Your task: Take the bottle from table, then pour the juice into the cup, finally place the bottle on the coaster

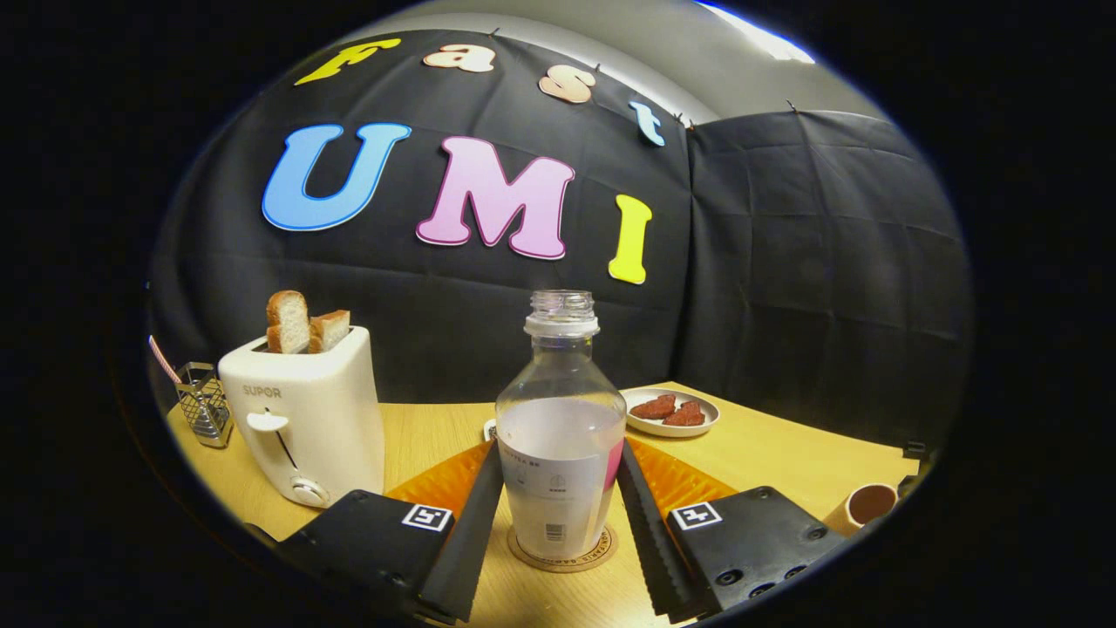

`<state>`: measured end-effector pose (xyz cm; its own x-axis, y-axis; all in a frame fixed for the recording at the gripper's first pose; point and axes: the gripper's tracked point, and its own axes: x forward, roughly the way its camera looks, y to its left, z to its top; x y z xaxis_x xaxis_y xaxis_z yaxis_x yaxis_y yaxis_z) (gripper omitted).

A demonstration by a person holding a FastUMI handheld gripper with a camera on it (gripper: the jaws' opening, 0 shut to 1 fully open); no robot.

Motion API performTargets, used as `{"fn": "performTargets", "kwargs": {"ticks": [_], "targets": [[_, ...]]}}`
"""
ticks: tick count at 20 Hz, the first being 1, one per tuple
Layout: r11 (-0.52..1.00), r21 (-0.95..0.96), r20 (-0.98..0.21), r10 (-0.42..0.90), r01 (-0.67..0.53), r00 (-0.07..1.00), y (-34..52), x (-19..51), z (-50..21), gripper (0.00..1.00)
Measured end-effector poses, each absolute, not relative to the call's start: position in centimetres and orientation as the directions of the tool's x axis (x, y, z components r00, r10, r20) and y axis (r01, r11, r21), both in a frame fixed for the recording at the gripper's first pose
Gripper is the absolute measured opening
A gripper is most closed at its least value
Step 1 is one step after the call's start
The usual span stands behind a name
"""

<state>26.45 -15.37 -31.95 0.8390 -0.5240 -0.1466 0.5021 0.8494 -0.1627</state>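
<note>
Flanking bottle [561, 453] on coaster [562, 551]: jaws.

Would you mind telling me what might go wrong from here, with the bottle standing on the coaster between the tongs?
1. The bottle has no cap and still holds liquid; the tongs lie close along both its sides, so a sideways nudge while backing off might tip and spill it.
2. The coaster is barely wider than the bottle's base, so a small shove could push it off the edge.
3. The toaster stands close beside the fingers and could be clipped.
</note>
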Motion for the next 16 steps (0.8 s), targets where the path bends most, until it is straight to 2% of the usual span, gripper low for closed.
{"fn": "performTargets", "kwargs": {"ticks": [12, 16], "targets": [[0.848, -0.142, -0.183, -0.530, 0.511, 0.828, -16.8, 27.2, -34.5, 0.76], [0.840, -0.137, -0.192, -0.543, 0.526, 0.817, -17.2, 27.1, -34.6, 0.80]]}}
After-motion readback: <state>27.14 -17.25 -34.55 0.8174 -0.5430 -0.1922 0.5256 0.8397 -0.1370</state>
